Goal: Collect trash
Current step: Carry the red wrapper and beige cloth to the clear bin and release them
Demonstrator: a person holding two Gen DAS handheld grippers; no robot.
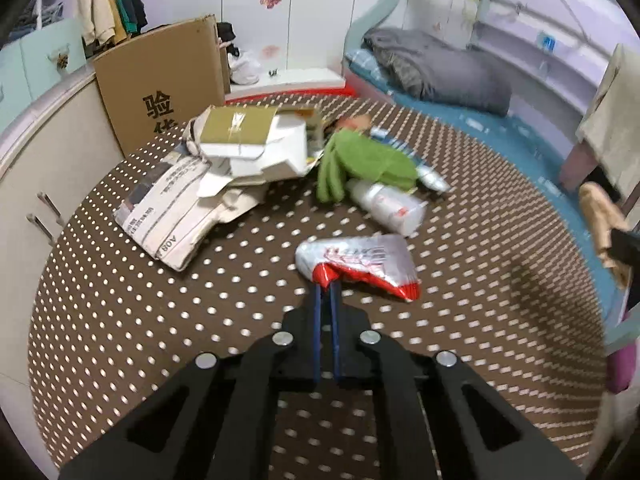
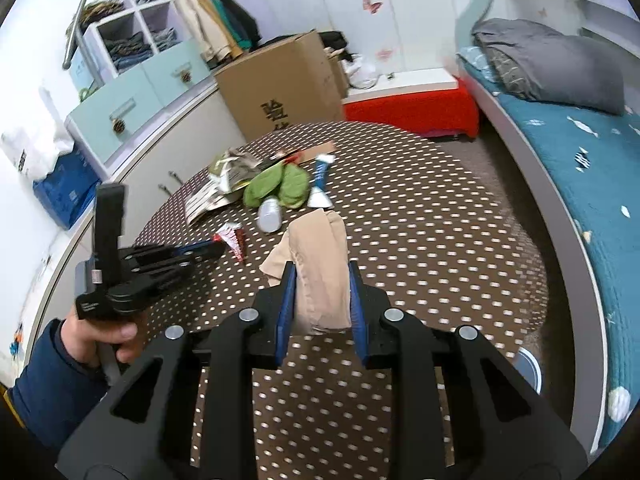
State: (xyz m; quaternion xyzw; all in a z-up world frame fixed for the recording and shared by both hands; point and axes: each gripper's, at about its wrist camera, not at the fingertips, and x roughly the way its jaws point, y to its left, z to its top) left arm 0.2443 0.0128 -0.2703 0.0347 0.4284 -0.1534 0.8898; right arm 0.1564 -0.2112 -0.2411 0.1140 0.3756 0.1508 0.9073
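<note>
My left gripper (image 1: 327, 282) is shut on the edge of a silver and red snack wrapper (image 1: 360, 260), held just over the brown dotted mat (image 1: 160, 320). From the right wrist view the left gripper (image 2: 218, 249) pinches the same wrapper (image 2: 232, 238). My right gripper (image 2: 322, 268) is shut on a beige folded cloth (image 2: 316, 256). Farther back lie crumpled newspaper and white cardboard (image 1: 224, 168), a green cloth (image 1: 360, 160), a white bottle (image 1: 384, 200) and a blue and white tube (image 2: 320, 184).
A brown cardboard box (image 1: 160, 80) stands at the mat's far edge beside white cabinets (image 1: 40, 184). A bed with a teal sheet (image 2: 580, 168) and grey pillow (image 2: 560, 64) runs along the right. A red bench (image 2: 412, 114) sits behind.
</note>
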